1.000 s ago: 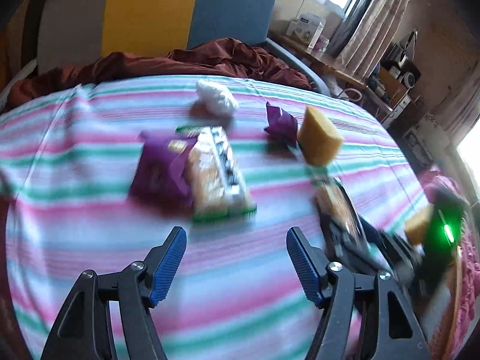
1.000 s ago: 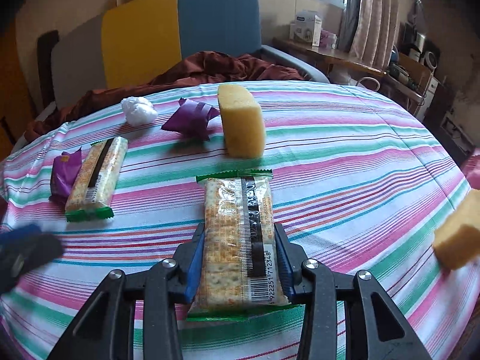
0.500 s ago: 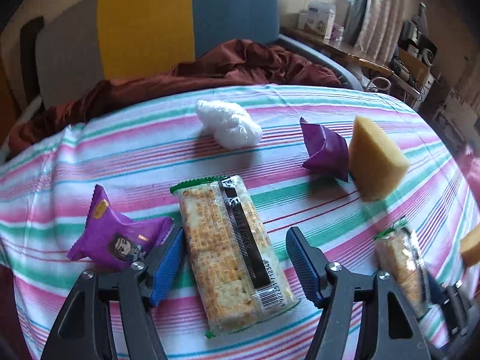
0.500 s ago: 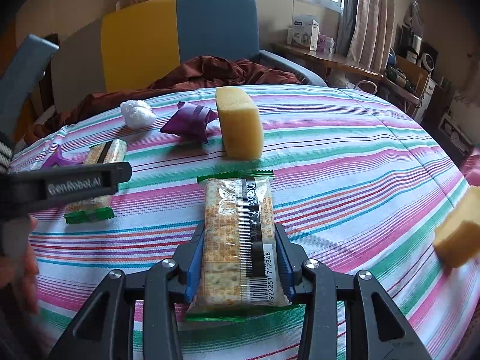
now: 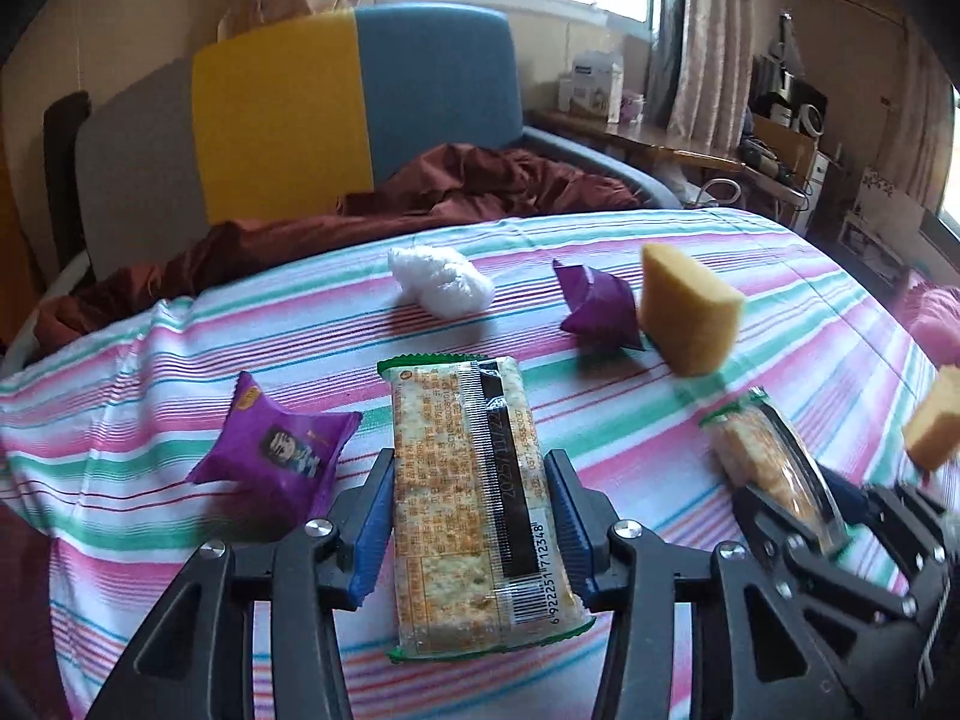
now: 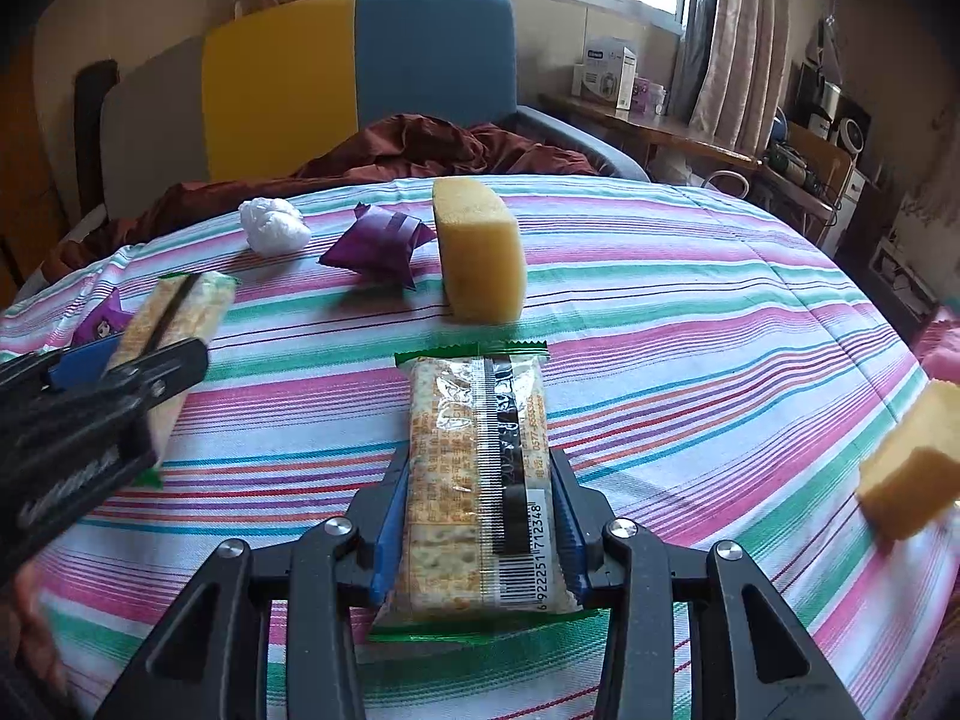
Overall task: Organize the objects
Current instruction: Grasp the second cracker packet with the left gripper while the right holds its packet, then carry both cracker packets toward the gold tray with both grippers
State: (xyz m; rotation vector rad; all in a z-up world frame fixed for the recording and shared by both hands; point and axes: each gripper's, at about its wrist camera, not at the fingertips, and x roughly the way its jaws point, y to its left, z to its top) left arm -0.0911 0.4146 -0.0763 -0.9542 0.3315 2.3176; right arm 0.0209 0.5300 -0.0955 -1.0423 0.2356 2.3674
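Two hand-held grippers point forward and steeply down, side by side. The left gripper [image 5: 471, 519] has black arms and blue fingers [image 5: 373, 516]; its jaws have just been closing, and the fingers now sit against both long sides of a cracker pack [image 5: 474, 510]. The right gripper [image 6: 477, 516] is built the same, its blue fingers [image 6: 393, 516] clamped on the sides of a second pack [image 6: 480, 480]. At the lower left edge of the right view, part of a hand [image 6: 33, 618] shows, blurred.
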